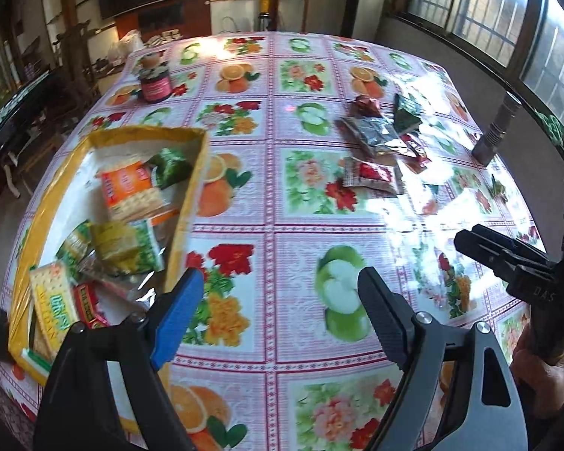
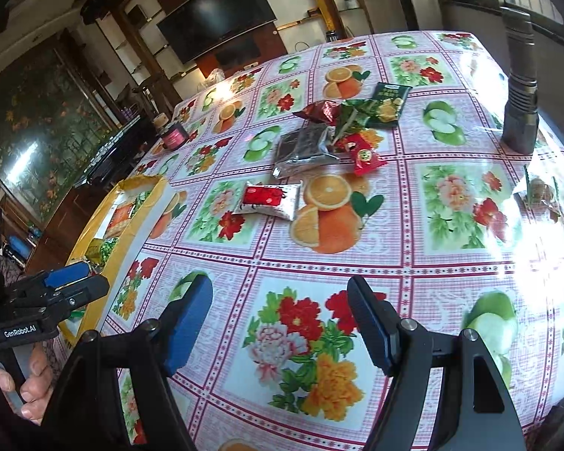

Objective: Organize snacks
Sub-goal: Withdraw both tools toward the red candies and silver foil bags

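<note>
Fingers (image 1: 379, 312) of both grippers spread, empty; dark jar (image 1: 155, 83) stands beyond yellow box (image 1: 186, 203).

Fruit-and-flower tablecloth (image 2: 451, 143) under window (image 1: 481, 3) glare, dark wall-mounted television (image 2: 216, 18) beyond, wooden shelving (image 1: 71, 34) alongside.

Glossy, glare-streaked printed oilcloth covers the tabletop (image 2: 357, 263). Beside my left hand-held gripper (image 1: 282, 300), with its ribbed matt pads, stands a yellow-taped cardboard box (image 1: 186, 203). Beyond it lie shiny crinkled foil snack packets (image 2: 304, 146) and a glass jar (image 1: 155, 82).
</note>
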`<state>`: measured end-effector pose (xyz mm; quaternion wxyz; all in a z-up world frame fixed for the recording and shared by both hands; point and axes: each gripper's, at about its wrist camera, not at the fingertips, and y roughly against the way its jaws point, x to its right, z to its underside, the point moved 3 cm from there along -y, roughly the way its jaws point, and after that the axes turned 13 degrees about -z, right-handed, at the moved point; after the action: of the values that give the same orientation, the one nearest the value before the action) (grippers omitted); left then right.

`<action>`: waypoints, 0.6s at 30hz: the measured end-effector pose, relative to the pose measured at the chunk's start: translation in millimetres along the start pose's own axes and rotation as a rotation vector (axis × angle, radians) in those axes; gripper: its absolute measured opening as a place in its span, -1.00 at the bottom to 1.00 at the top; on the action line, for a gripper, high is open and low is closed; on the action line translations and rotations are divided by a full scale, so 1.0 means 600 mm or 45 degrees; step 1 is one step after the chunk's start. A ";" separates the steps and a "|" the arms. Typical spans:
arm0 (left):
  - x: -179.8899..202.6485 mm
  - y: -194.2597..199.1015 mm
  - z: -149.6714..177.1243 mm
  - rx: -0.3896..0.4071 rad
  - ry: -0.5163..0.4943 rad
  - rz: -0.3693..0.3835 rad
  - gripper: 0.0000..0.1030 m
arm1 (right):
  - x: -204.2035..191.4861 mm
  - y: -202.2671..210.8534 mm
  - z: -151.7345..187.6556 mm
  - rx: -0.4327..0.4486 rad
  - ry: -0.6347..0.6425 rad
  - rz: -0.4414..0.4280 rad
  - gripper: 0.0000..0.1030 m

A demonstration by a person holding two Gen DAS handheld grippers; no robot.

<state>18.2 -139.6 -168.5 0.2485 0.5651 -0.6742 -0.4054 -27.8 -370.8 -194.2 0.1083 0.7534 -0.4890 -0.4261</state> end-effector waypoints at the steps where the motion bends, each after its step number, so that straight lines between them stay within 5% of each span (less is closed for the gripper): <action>1: 0.007 -0.002 -0.003 0.000 -0.009 0.003 0.64 | 0.002 0.002 0.000 0.000 -0.001 0.002 0.44; 12: 0.068 -0.051 -0.048 -0.068 -0.096 0.021 0.64 | 0.061 0.031 -0.022 0.053 -0.066 0.105 0.44; 18: 0.091 -0.085 -0.083 -0.124 -0.055 0.070 0.64 | 0.075 0.025 -0.072 0.101 -0.080 0.074 0.45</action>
<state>73.5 -207.0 -189.8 0.2723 0.5246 -0.6742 -0.4429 2.0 -426.7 -182.9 0.0751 0.7288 -0.5304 -0.4264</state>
